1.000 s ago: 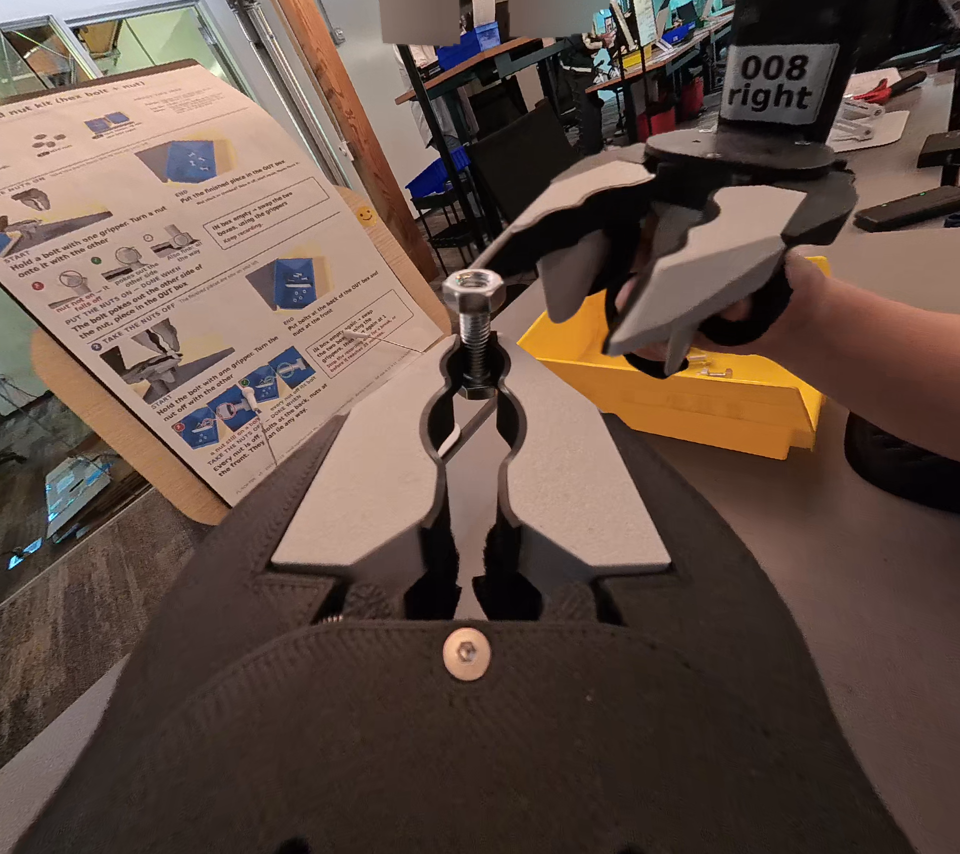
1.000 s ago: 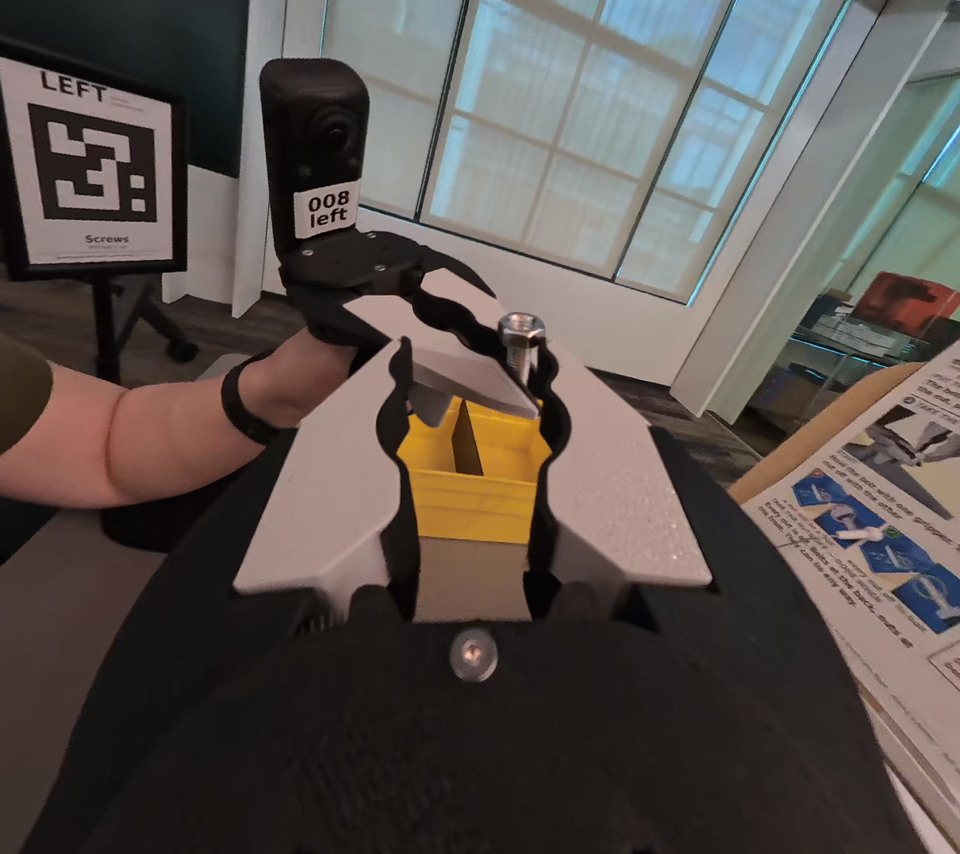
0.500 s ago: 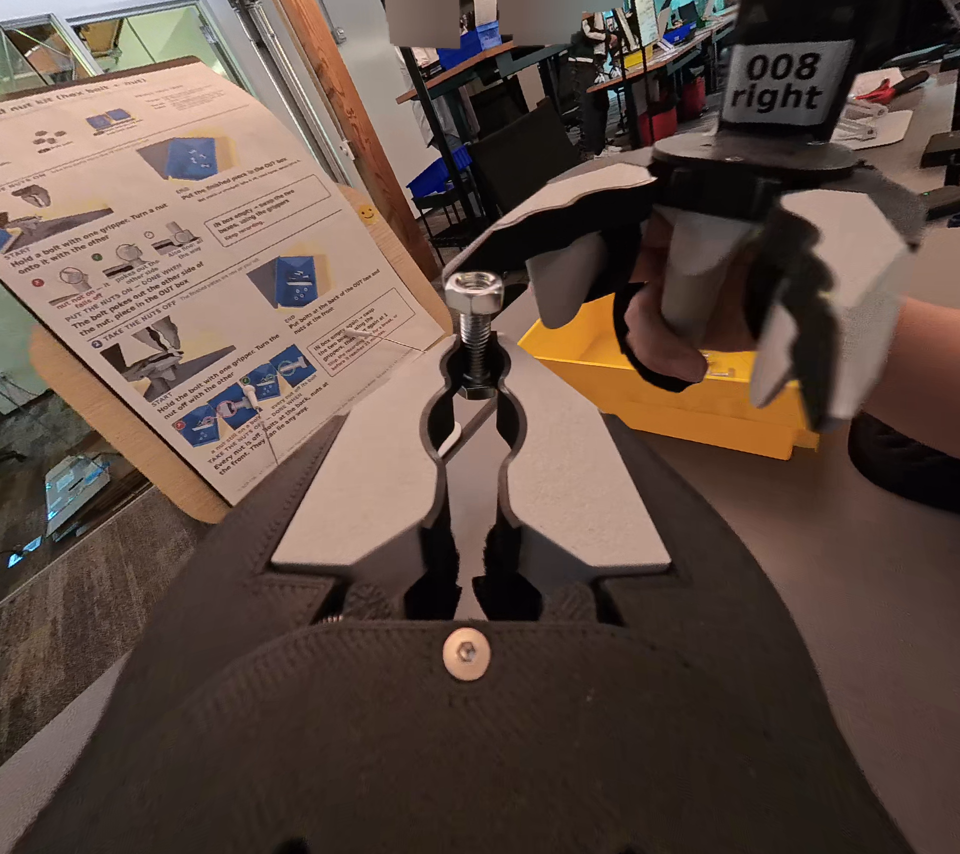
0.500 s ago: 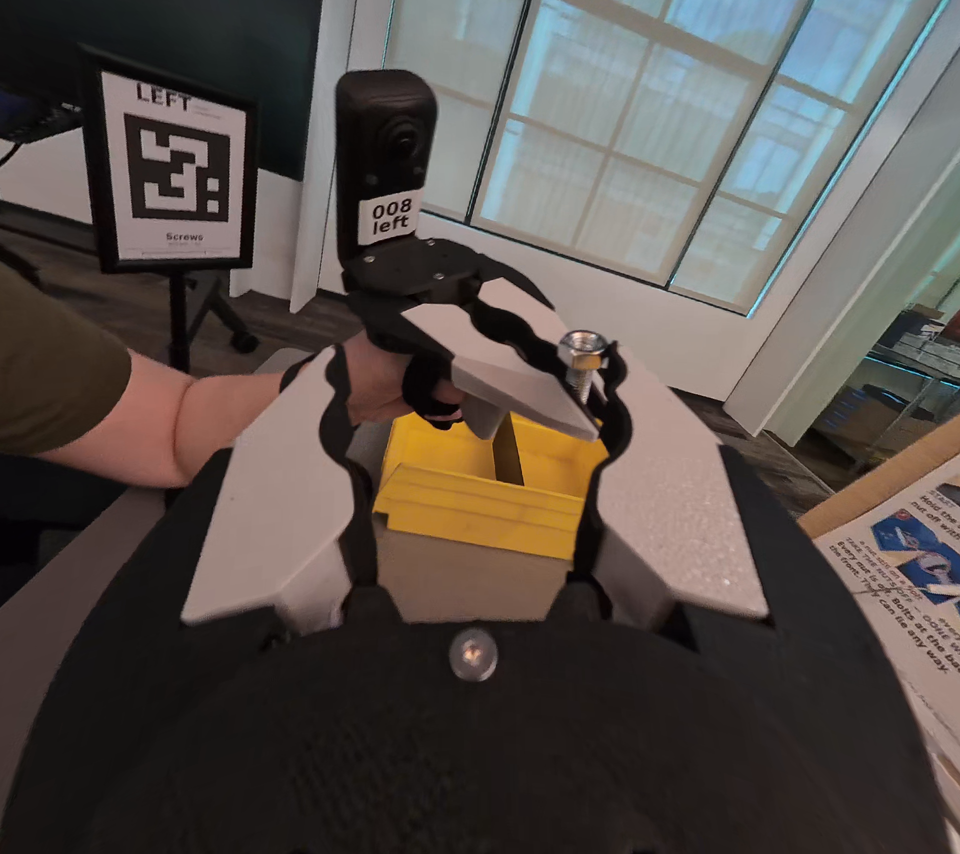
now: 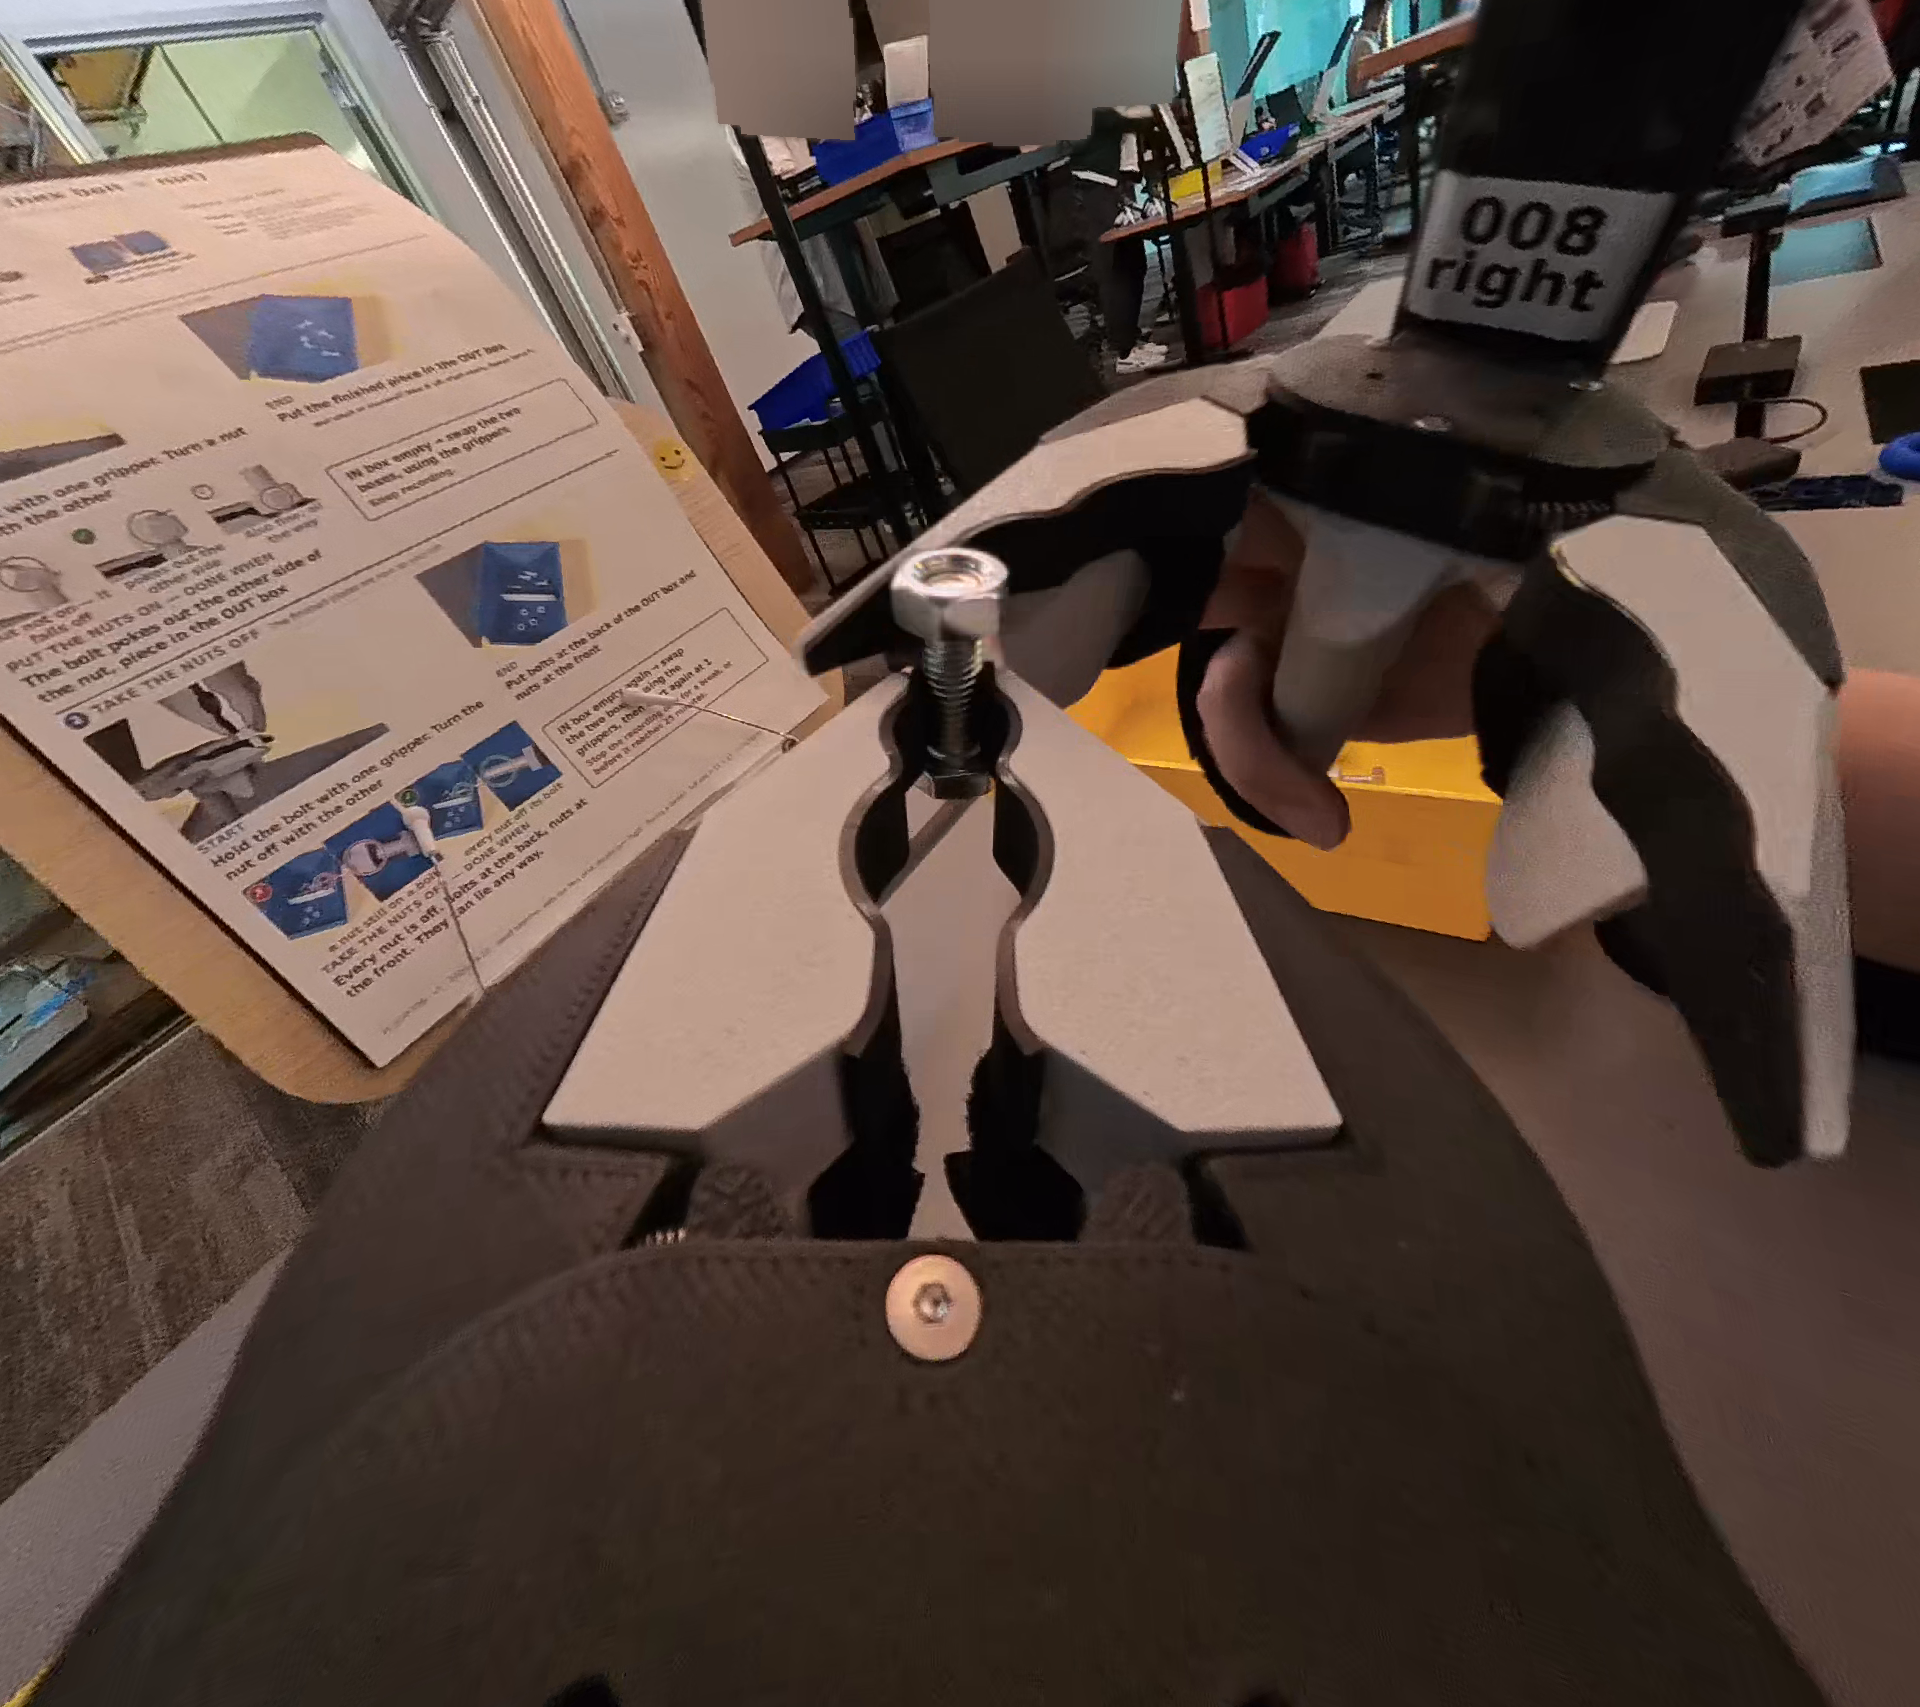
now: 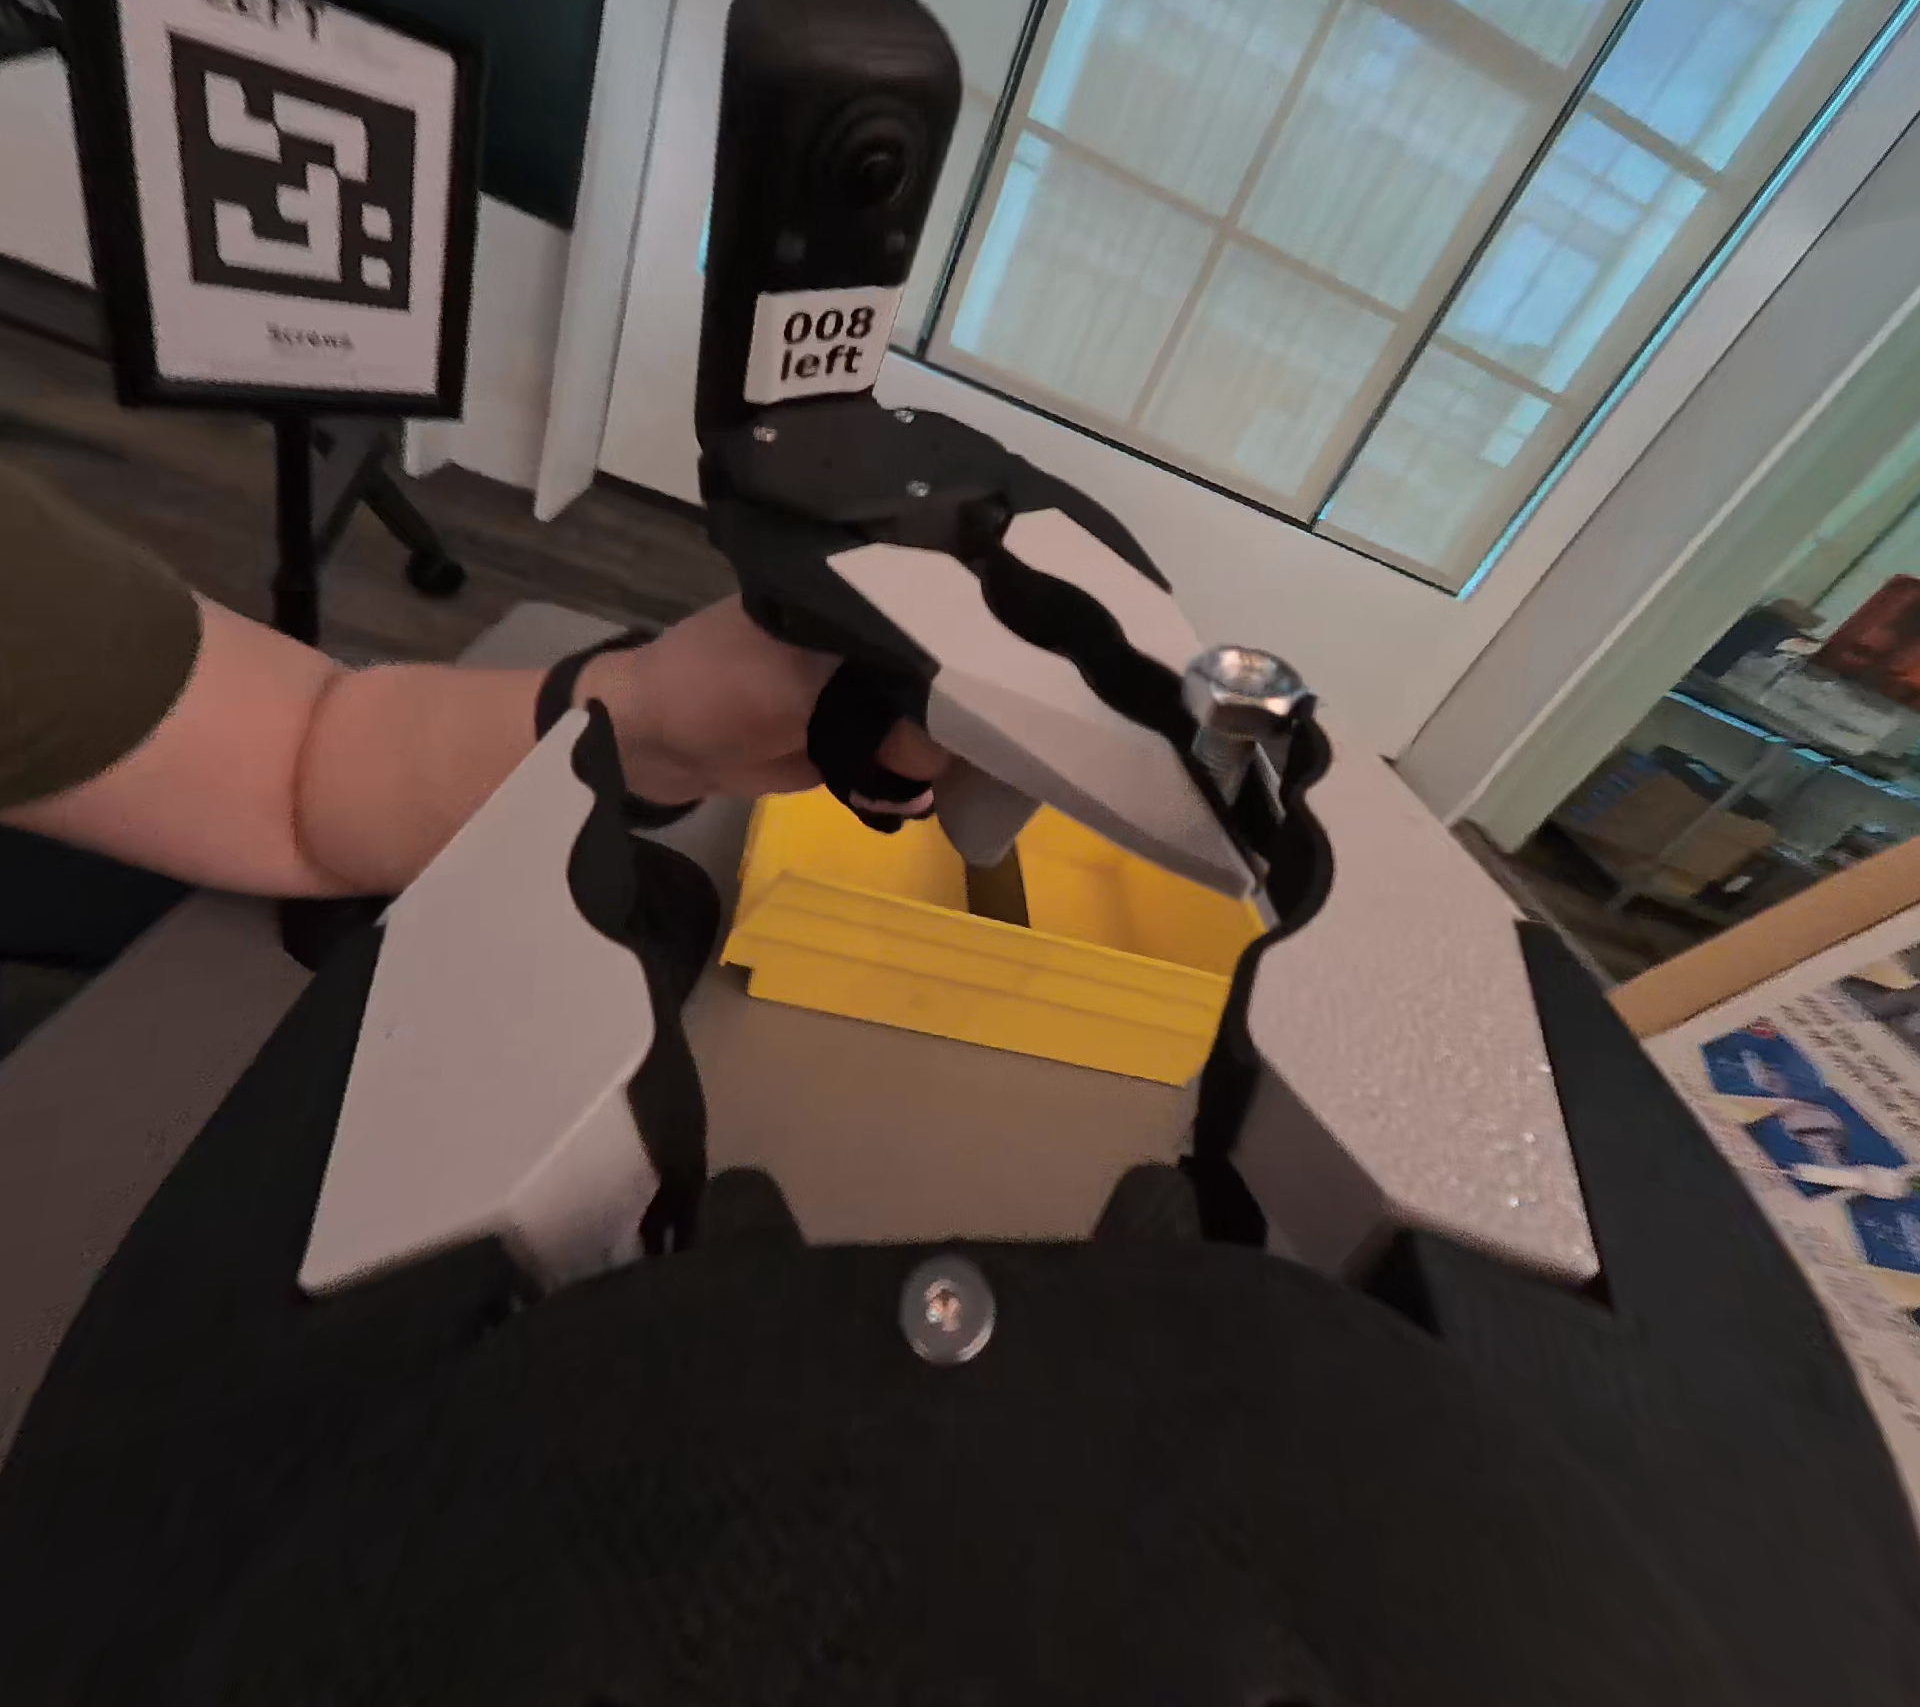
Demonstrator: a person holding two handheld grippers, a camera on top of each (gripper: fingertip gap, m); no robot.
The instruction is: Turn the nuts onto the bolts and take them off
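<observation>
My left gripper [image 5: 951, 722] is shut on a steel bolt [image 5: 948, 701] near its head and holds it upright. A hex nut [image 5: 948, 603] sits at the top of the thread. My right gripper [image 5: 1288, 899] is open wide and empty, level with the nut and just right of it. One of its fingers [image 5: 1039, 514] reaches behind the nut. In the right wrist view my right gripper [image 6: 945, 732] has its jaws far apart. There the nut [image 6: 1242, 686] stands right by the tip of the right-hand finger [image 6: 1382, 982], on the bolt in the left gripper [image 6: 1236, 826].
A yellow bin [image 5: 1299, 836] stands on the grey table behind both grippers, and it also shows in the right wrist view [image 6: 987, 971]. An instruction sheet [image 5: 312, 566] on a wooden board leans at the left. A framed marker sign [image 6: 291, 182] stands on a post beyond the table.
My right gripper has opened wide and shifted, so the nut now sits by its right-hand finger. My left gripper and the bolt have stayed in place.
</observation>
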